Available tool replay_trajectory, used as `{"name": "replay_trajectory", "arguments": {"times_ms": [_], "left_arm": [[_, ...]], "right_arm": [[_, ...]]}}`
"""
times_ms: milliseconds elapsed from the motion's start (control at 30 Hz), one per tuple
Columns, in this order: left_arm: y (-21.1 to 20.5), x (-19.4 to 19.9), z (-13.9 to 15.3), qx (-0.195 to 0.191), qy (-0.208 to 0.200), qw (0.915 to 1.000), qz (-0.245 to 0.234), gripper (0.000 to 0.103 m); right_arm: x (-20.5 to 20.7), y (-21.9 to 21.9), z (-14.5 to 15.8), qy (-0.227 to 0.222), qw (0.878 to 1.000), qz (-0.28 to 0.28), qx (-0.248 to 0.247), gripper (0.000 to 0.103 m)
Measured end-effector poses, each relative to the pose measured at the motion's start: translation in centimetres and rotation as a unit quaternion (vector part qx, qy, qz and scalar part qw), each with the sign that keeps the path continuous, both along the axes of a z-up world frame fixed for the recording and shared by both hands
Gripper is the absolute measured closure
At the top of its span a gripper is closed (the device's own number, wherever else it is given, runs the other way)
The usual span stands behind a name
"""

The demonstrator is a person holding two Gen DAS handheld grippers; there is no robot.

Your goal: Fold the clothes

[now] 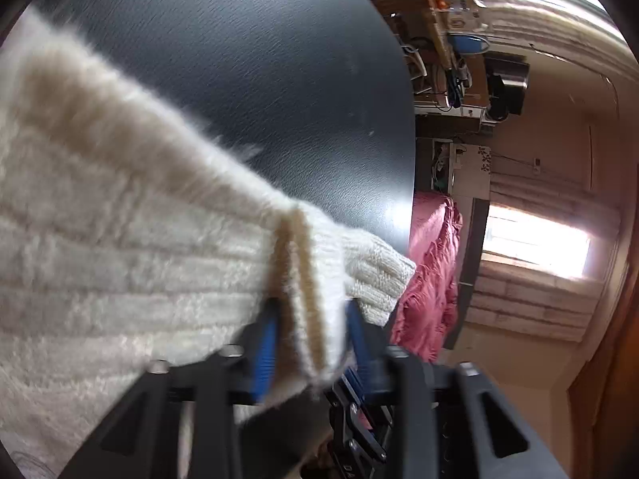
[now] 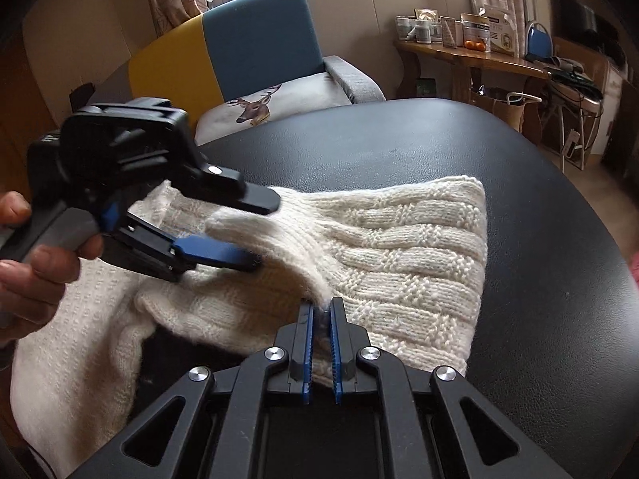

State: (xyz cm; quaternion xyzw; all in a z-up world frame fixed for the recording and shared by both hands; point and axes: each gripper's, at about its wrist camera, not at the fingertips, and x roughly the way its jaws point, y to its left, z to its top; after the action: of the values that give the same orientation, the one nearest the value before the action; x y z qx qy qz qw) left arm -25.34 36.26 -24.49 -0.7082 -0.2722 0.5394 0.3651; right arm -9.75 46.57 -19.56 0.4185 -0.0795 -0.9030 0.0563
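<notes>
Both grippers, left gripper (image 1: 313, 327) and right gripper (image 2: 320, 313), are pinched on the cream cable-knit wool sweater (image 2: 399, 247), half-folded on the black leather tabletop (image 2: 519, 199). Next probably needs carrying that fold across evenly.

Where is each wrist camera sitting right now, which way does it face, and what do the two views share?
Left wrist: on the left gripper, looking along its blue fingers at the white knit sweater they pinch, past the black table toward a pink cloth and a window.
Right wrist: on the right gripper, shut on a sweater fold, facing the blue and yellow armchair and a wooden desk; the left gripper and the person's hand show.
Shared: sweater, table, left gripper.
</notes>
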Motion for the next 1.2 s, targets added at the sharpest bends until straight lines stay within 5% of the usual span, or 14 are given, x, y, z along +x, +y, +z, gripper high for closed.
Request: {"name": "replay_trajectory", "arguments": {"times_ms": [33, 167, 233, 300, 333, 433, 600, 733, 800, 900, 1200], "left_arm": [[0.3, 0.0, 0.8, -0.005, 0.029, 0.9995, -0.012, 0.098], [-0.4, -0.2, 5.3, 0.008, 0.102, 0.9947, 0.000, 0.097], [-1.3, -0.6, 8.0, 0.018, 0.138, 0.9901, 0.017, 0.097], [-2.7, -1.3, 10.6, 0.033, 0.161, 0.9858, 0.032, 0.097], [-3.6, -1.6, 12.1, 0.037, 0.177, 0.9827, 0.038, 0.097], [-6.8, -2.9, 16.4, 0.049, 0.216, 0.9731, 0.063, 0.097], [-14.4, -4.3, 21.9, 0.064, 0.260, 0.9576, 0.107, 0.097], [-22.0, -4.0, 24.4, 0.064, 0.287, 0.9448, 0.145, 0.097], [-25.1, -4.0, 25.1, 0.062, 0.298, 0.9394, 0.157, 0.097], [-29.9, -3.4, 25.4, 0.063, 0.303, 0.9336, 0.180, 0.097], [-43.6, -0.6, 21.5, 0.035, 0.311, 0.9156, 0.253, 0.097]], "right_arm": [[0.1, 0.0, 0.0, 0.001, 1.000, -0.001, -0.002, 0.095], [0.5, 0.6, 0.4, 0.007, 0.999, -0.021, -0.037, 0.086], [1.0, 1.2, 1.0, 0.020, 0.997, -0.040, -0.068, 0.062], [1.7, 2.3, 1.8, 0.037, 0.988, -0.054, -0.140, 0.012], [2.2, 2.9, 2.1, 0.047, 0.979, -0.058, -0.191, 0.007], [3.0, 3.6, 1.8, 0.061, 0.935, -0.061, -0.344, 0.000], [3.3, 2.7, 0.0, 0.064, 0.825, -0.056, -0.558, 0.000], [1.9, -1.1, -1.4, 0.054, 0.762, -0.047, -0.643, 0.000], [0.7, -3.6, -1.7, 0.043, 0.746, -0.046, -0.663, 0.000], [-1.2, -7.1, -2.1, 0.019, 0.744, -0.054, -0.666, 0.000], [-4.2, -11.8, -3.3, -0.036, 0.786, -0.091, -0.611, 0.000]]}}
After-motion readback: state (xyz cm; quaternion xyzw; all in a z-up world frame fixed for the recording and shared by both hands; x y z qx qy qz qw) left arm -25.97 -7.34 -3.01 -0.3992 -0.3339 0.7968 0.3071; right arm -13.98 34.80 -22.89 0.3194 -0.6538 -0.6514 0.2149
